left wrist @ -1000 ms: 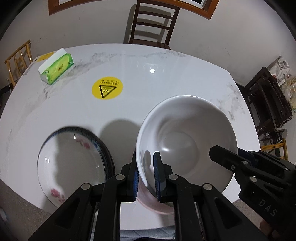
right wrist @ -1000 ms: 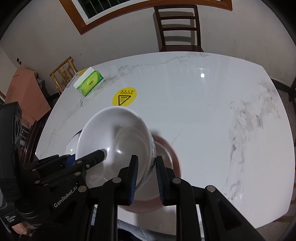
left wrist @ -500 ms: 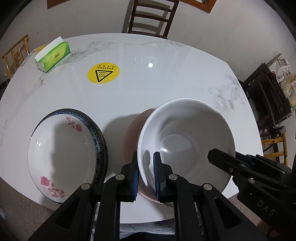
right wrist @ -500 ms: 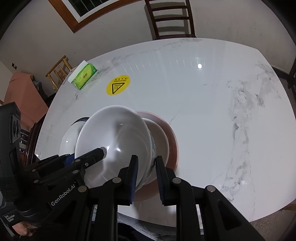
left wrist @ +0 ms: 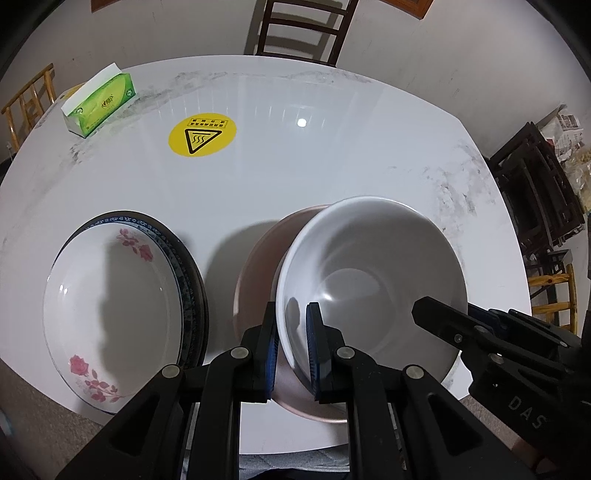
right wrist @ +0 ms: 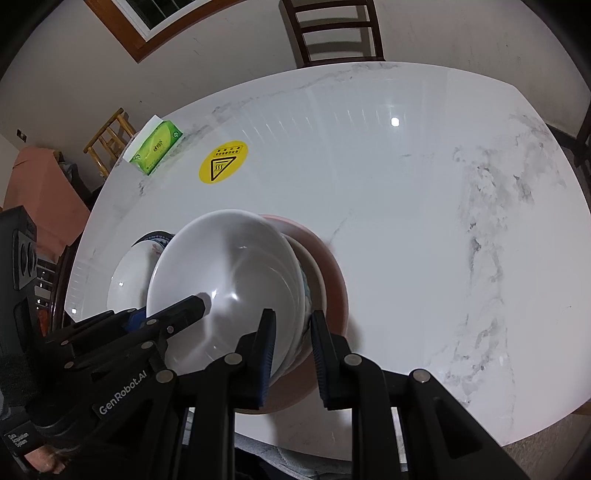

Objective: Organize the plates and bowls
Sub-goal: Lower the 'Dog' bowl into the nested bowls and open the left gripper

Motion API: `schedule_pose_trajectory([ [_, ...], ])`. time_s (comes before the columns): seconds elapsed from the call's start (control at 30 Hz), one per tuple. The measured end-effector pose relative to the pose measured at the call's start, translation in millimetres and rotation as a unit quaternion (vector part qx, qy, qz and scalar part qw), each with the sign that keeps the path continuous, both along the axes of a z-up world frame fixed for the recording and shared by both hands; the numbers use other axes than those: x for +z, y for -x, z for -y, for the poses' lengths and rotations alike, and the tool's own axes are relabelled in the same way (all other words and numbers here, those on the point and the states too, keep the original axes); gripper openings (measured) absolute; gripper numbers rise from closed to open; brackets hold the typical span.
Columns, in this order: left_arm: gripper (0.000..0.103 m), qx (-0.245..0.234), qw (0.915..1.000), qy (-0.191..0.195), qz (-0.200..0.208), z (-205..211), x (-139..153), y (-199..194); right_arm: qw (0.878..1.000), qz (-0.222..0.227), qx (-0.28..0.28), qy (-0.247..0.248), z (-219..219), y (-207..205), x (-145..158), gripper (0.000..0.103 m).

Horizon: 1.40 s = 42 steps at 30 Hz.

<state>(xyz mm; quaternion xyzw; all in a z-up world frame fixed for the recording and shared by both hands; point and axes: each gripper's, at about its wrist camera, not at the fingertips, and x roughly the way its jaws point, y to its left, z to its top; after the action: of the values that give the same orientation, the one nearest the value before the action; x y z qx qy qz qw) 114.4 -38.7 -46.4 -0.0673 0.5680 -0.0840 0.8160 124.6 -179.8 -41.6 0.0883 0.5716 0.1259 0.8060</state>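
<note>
A large white bowl (left wrist: 373, 280) is held by both grippers above a pink plate (left wrist: 258, 266) near the table's front edge. My left gripper (left wrist: 291, 339) is shut on the bowl's left rim. My right gripper (right wrist: 291, 347) is shut on its right rim; the bowl also shows in the right wrist view (right wrist: 229, 280), with the pink plate (right wrist: 332, 273) under it. A white floral plate (left wrist: 110, 302) lies on a dark blue-rimmed plate (left wrist: 192, 295) to the left. I cannot tell if the bowl touches the pink plate.
A white marble table (left wrist: 332, 166) carries a yellow warning sticker (left wrist: 202, 136) and a green tissue box (left wrist: 99, 103) at the back left. A wooden chair (left wrist: 299, 29) stands behind it. Dark furniture (left wrist: 535, 192) stands to the right.
Both grippers have moved the bowl back and up a little; more of the pink plate and the floral plate show now. Both grips are unchanged.
</note>
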Motion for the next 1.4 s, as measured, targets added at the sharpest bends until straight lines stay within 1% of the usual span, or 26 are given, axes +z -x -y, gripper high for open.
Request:
schedule_pose_trajectory([
  [0.17,0.011,0.0,1.0,-0.003,0.001,0.7,-1.9,-1.4,1.0,-0.005,0.002,0.003,-1.3,-3.5,-5.3,0.02],
  [0.2,0.011,0.0,1.0,-0.004,0.002,0.4,-1.9,-1.5,1.0,-0.007,0.003,0.002,-1.8,-4.2,-7.1,0.023],
  [0.4,0.012,0.001,0.9999,-0.01,0.007,-0.1,-2.2,-3.3,1.0,0.001,0.002,0.01,-4.2,-5.7,-7.8,0.023],
  [0.67,0.013,0.0,0.9999,-0.005,0.01,-2.6,-3.0,-4.1,1.0,0.003,-0.006,-0.002,-1.7,-5.7,-9.1,0.023],
  [0.7,0.013,0.0,0.9999,-0.004,0.011,-2.7,-3.0,-3.6,1.0,0.004,-0.007,-0.004,-0.7,-5.1,-9.6,0.025],
  [0.73,0.015,0.0,0.9999,-0.003,0.012,-2.6,-2.9,-3.3,1.0,0.004,-0.006,-0.007,0.3,-4.1,-9.9,0.027],
  [0.8,0.017,-0.002,0.9999,0.003,0.014,-2.6,-2.5,-1.9,1.0,0.005,-0.005,-0.011,1.6,-2.2,-10.8,0.028],
  [0.9,0.024,-0.009,0.9997,0.002,0.022,-0.6,-0.9,0.8,1.0,0.006,-0.005,-0.017,2.4,0.2,-10.6,0.028],
  [0.93,0.028,-0.009,0.9996,0.003,0.025,-0.1,-0.3,1.6,1.0,0.007,-0.005,-0.019,3.8,1.3,-9.6,0.028],
  [1.07,0.035,-0.007,0.9995,0.009,0.03,-1.9,1.7,4.6,0.999,0.012,-0.01,-0.032,8.3,6.7,-6.1,0.029],
  [1.2,0.038,-0.001,0.999,0.018,0.042,-7.5,6.7,9.4,0.999,0.016,-0.016,-0.04,13.6,13.0,-2.0,0.03],
  [1.27,0.041,0.001,0.9986,0.029,0.044,-11.5,9.0,12.6,0.999,0.017,-0.019,-0.041,15.9,15.9,-0.8,0.031],
  [1.4,0.042,0.013,0.9974,0.051,0.049,-23.7,14.6,20.7,0.998,0.013,-0.032,-0.049,25.7,23.2,0.7,0.032],
])
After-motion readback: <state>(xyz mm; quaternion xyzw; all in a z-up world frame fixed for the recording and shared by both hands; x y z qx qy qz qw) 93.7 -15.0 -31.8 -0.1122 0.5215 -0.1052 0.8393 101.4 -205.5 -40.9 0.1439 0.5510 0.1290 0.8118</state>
